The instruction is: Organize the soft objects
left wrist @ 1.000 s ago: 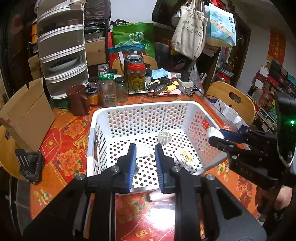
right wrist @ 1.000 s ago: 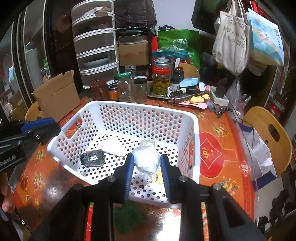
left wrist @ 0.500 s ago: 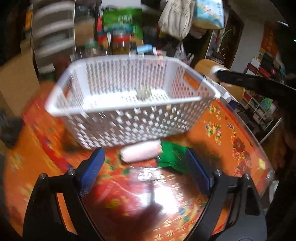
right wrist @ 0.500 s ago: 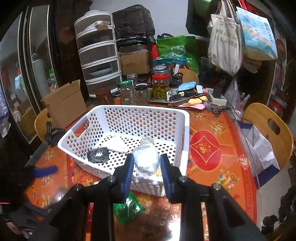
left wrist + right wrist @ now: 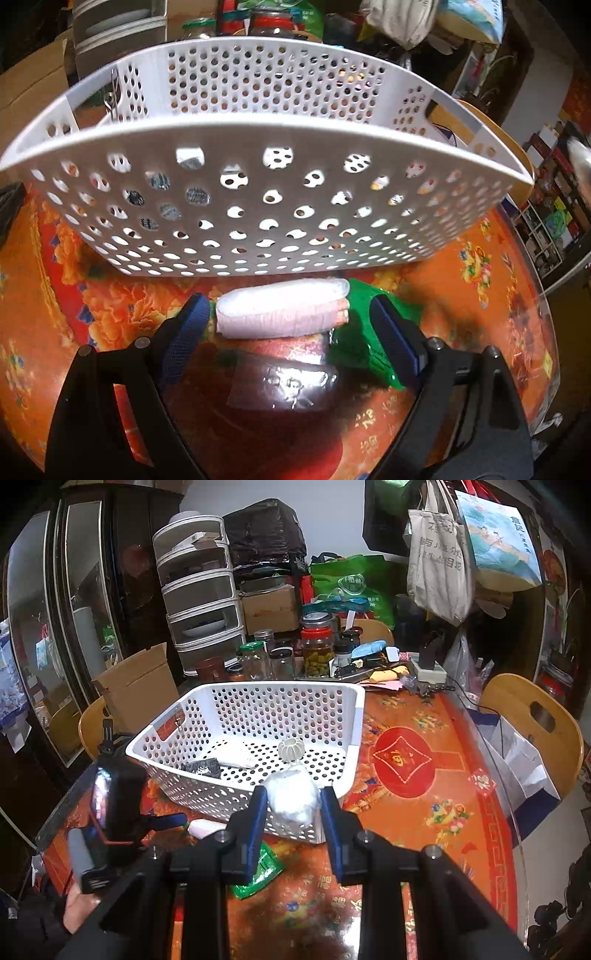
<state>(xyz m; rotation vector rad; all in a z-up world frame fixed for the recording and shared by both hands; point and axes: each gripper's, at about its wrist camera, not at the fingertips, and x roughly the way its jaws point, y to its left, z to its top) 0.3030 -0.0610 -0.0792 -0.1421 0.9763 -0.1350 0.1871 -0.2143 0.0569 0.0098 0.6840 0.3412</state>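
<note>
A white perforated basket [image 5: 258, 133] [image 5: 354, 716] stands on the red floral table. In the left wrist view a pink-white rolled cloth [image 5: 284, 308] lies on the table just before the basket wall. My left gripper [image 5: 291, 328] is open low over the table, its fingers on either side of the roll, not touching it. A green packet [image 5: 369, 332] [image 5: 258, 871] lies beside the roll, under the right finger. My right gripper [image 5: 293, 812] is shut on a white soft bundle [image 5: 293, 801], held above the basket's near corner. The left gripper [image 5: 166, 821] shows in the right wrist view.
Inside the basket lie a ribbed cream object [image 5: 290, 749], a dark packet [image 5: 203, 768] and a flat white item [image 5: 232, 755]. Glass jars [image 5: 316, 651], a cardboard box [image 5: 136, 686] and a drawer unit [image 5: 199, 590] stand behind. A wooden chair [image 5: 532, 716] is at right.
My left gripper has opened wide, left the basket and dropped to the table around the pink roll. My right gripper has lifted and drawn back with the white bundle.
</note>
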